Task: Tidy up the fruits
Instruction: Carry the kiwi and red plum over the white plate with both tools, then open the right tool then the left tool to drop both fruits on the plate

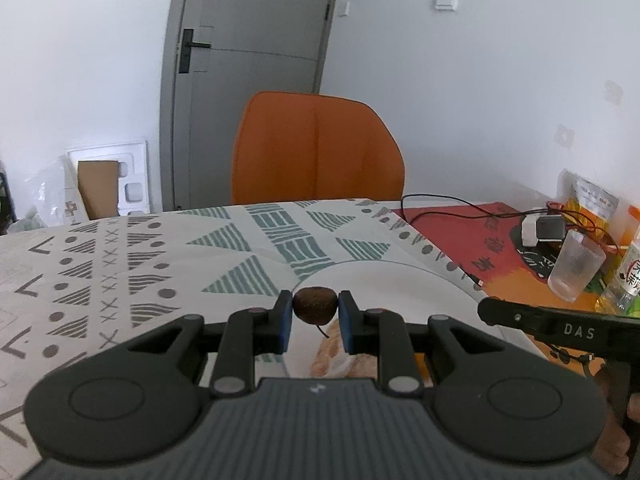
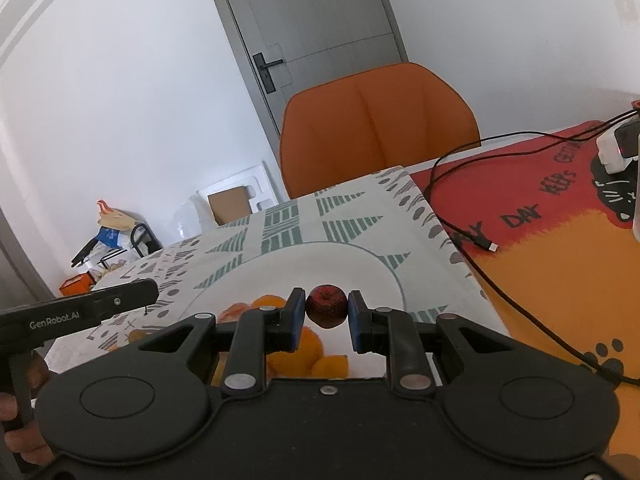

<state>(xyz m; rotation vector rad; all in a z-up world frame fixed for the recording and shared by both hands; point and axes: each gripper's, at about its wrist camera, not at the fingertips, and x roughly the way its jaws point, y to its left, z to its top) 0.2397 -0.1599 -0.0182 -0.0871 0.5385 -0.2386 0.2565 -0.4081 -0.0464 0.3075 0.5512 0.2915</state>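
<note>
My left gripper (image 1: 314, 312) is shut on a small dark brown-red fruit (image 1: 314, 309) with a stem, held above a white plate (image 1: 404, 284). My right gripper (image 2: 326, 312) is shut on a small red fruit (image 2: 326, 305), held above the same white plate (image 2: 352, 264). Several orange fruits (image 2: 294, 350) lie on the plate below and left of the right gripper. One orange piece (image 1: 340, 360) shows under the left gripper. The other gripper's black body shows at each view's edge, in the left wrist view (image 1: 560, 330) and in the right wrist view (image 2: 76, 312).
The plate sits on a patterned cloth (image 1: 120, 264). A red-orange mat (image 2: 560, 240) with a black cable (image 2: 472, 240) lies to the right. A glass (image 1: 574, 266) and a bottle (image 1: 630, 276) stand there. An orange chair (image 1: 316, 148) is behind the table.
</note>
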